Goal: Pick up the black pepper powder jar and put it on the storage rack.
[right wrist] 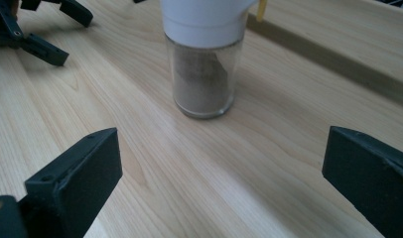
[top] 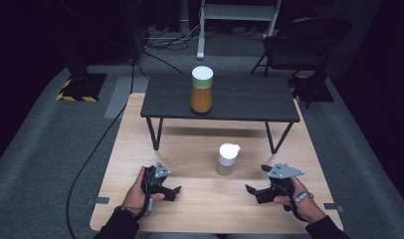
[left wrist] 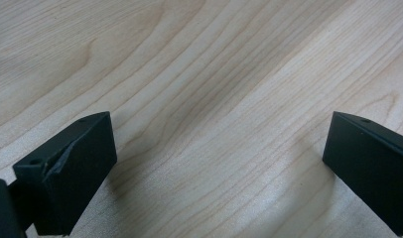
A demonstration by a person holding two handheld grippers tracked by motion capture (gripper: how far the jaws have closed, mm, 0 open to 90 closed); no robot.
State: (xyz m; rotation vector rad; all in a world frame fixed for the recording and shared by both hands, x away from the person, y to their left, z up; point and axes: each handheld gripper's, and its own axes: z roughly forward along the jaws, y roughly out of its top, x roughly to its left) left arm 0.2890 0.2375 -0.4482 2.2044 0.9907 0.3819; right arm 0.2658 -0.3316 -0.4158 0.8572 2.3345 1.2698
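Note:
A small clear shaker (top: 227, 158) with a white cap and brownish powder stands upright near the middle of the light wooden table (top: 200, 204). A taller jar (top: 201, 89) of orange contents with a white lid and green band stands on a low dark shelf (top: 250, 99) at the back. My left gripper (top: 172, 191) rests open at the front left, with bare wood between its jaws (left wrist: 219, 163). My right gripper (top: 254, 181) is open at the front right, pointing at the shaker (right wrist: 204, 64), which stands a short way beyond its jaws. The left gripper (right wrist: 45, 34) also appears at the upper left of the right gripper view.
The dark shelf stands on thin black legs (top: 155, 133) over the back half of the table. Grey carpet surrounds the table, with a cable (top: 90, 154) running along the left. A dark chair (top: 304, 45) and a white stand (top: 202, 30) are behind.

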